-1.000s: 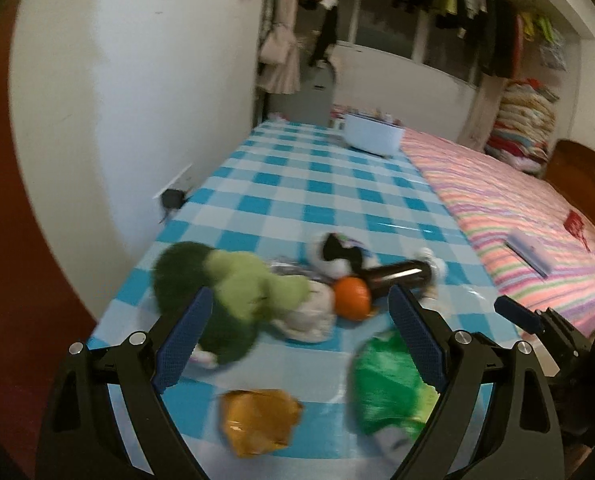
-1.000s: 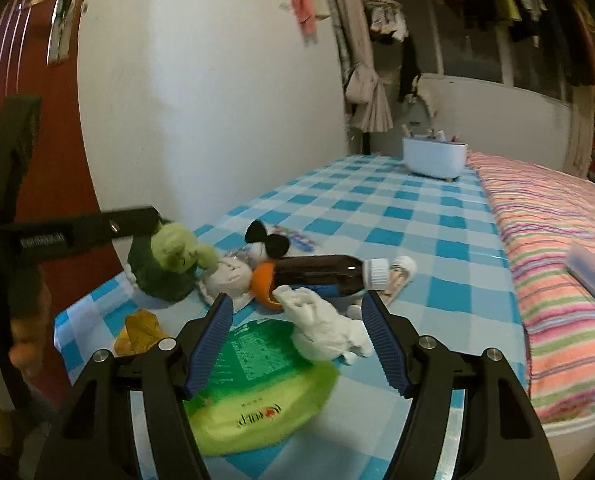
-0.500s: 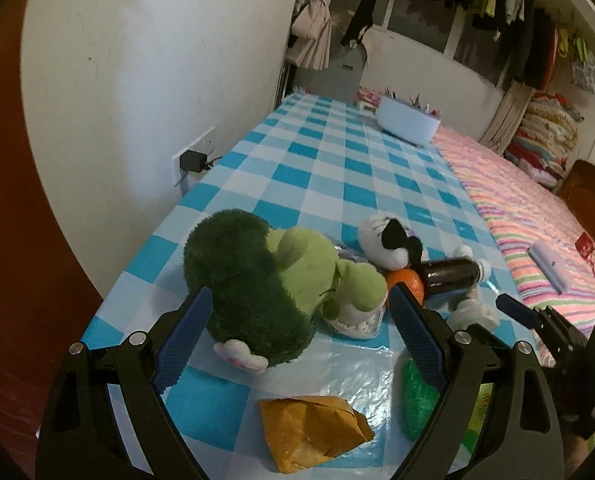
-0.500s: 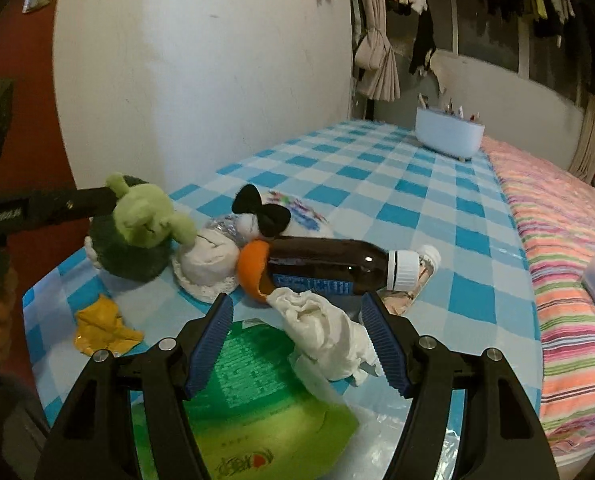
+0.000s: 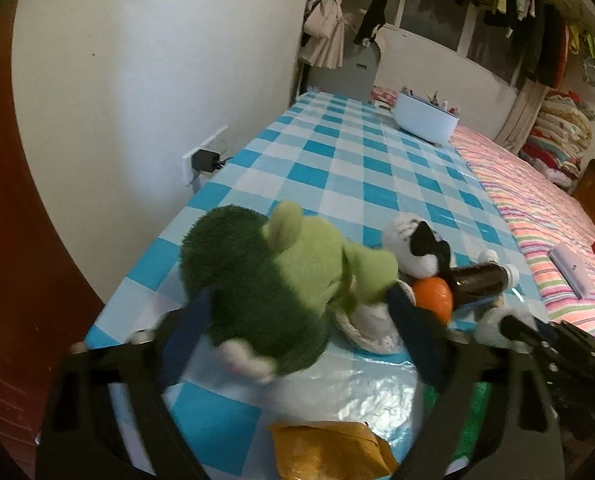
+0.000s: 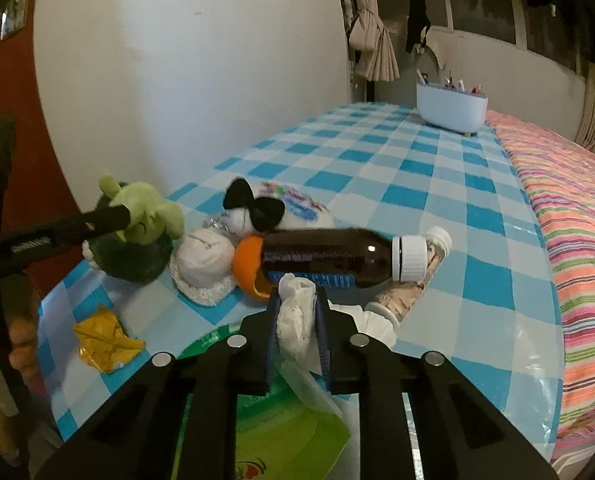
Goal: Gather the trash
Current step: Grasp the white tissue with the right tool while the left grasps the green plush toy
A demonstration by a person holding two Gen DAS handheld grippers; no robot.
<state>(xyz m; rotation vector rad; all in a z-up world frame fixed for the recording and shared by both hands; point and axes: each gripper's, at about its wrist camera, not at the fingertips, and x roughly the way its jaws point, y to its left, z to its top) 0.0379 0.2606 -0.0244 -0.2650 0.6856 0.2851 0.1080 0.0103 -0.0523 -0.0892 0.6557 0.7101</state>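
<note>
Crumpled white tissue (image 6: 295, 316) sits pinched in the right gripper (image 6: 297, 322), its jaws having just closed, right beside the brown bottle (image 6: 329, 256); lifting could drag the bottle or tear the tissue; left gripper (image 5: 297, 320) has been closing around the green plush toy (image 5: 273, 284), contact blurred, probably grasping; toy is not trash.

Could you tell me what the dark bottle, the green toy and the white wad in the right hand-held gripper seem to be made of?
Dark bottle: probably brown translucent plastic or glass, glossy, with a glint; its ribbed white cap looks plastic.
Green toy: plush fabric, with fuzzy pile.
White wad: likely crumpled tissue or soft paper, matte and creased, pinched in the right hand-held gripper.
</note>
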